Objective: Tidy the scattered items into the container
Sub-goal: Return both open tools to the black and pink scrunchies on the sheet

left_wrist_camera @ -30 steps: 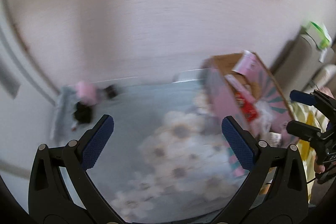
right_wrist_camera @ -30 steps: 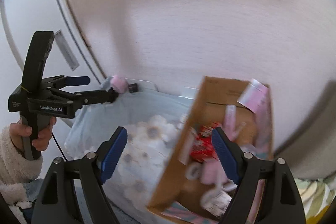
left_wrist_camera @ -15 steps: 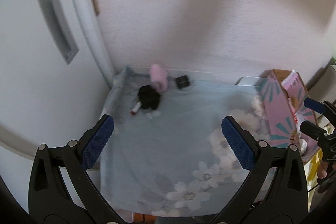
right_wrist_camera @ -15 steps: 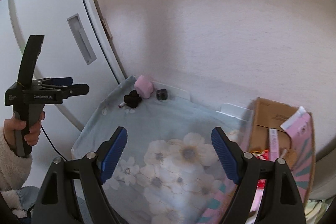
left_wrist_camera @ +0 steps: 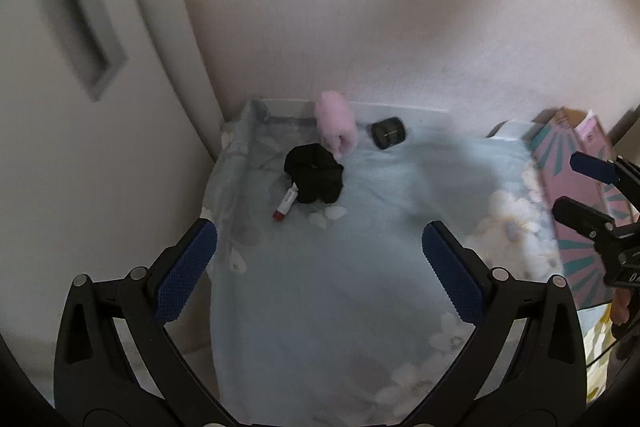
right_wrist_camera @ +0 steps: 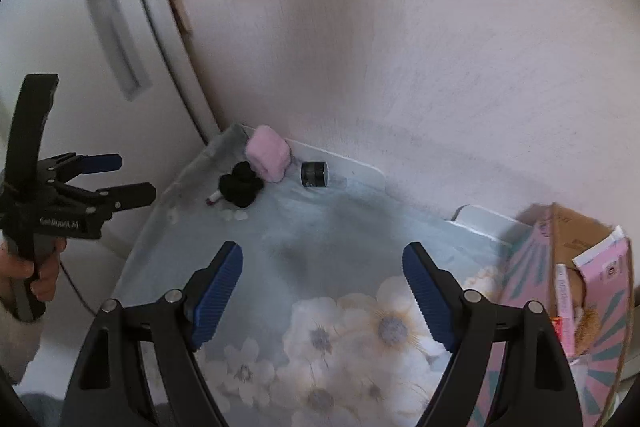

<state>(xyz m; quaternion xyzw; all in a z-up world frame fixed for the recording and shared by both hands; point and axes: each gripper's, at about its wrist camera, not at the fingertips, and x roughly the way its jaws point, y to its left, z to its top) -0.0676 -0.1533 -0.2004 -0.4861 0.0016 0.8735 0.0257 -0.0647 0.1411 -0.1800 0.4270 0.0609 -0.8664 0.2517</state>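
**— Pale blue** floral cloth (right_wrist_camera: pixel 320 227) is covering the desk, and the loose things are sitting bunched in its far corner by the wall. Why there, do you think?

**—** They're lying scattered, I'd judge: nothing is lining them up. I'm counting four: one fluffy pink roll (left_wrist_camera: pixel 335 125), one black scrunchie (left_wrist_camera: pixel 314 173), one small red-tipped tube (left_wrist_camera: pixel 285 207) touching the scrunchie, and one dark jar (left_wrist_camera: pixel 387 133) on its side just beside the pink roll.

**—** And the container?

**—** One pink cardboard box (right_wrist_camera: pixel 576 291) is standing open at the cloth's right edge, well apart from the pile, already holding several packets. How many, I can't tell through the blur.

**—** What are the hands doing?

**—** Both are aiming downward toward that corner. The left gripper (left_wrist_camera: pixel 320 267) is showing its blue fingers (left_wrist_camera: pixel 186 271) spread wide with nothing between them; the right gripper (right_wrist_camera: pixel 322 295) is likewise gaping and empty, presumably so either can drop over an item.
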